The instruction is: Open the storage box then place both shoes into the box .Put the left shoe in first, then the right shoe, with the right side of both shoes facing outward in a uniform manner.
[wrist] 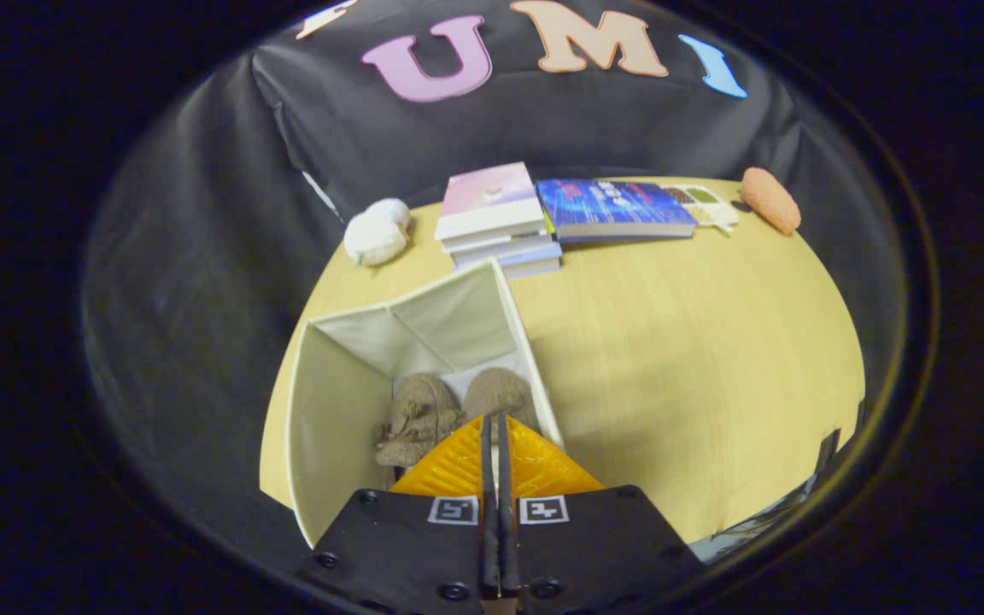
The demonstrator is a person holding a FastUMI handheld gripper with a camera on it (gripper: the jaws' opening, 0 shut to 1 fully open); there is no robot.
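Gripper view: the gripper (pixel 494 427) has its two orange fingers (pixel 458 465) pressed together with nothing between them, poised above the storage box (pixel 334 401). The box stands open on the wooden table (pixel 697 359), and two brown shoes (pixel 449 408) lie side by side on its floor, just ahead of the fingertips. Beyond the box sits a stack of books (pixel 496 222), with one blue book (pixel 612 207) beside it, a white plush toy (pixel 377 232) on the other side, a small tray (pixel 701 205) and an orange object (pixel 770 200) farther along.
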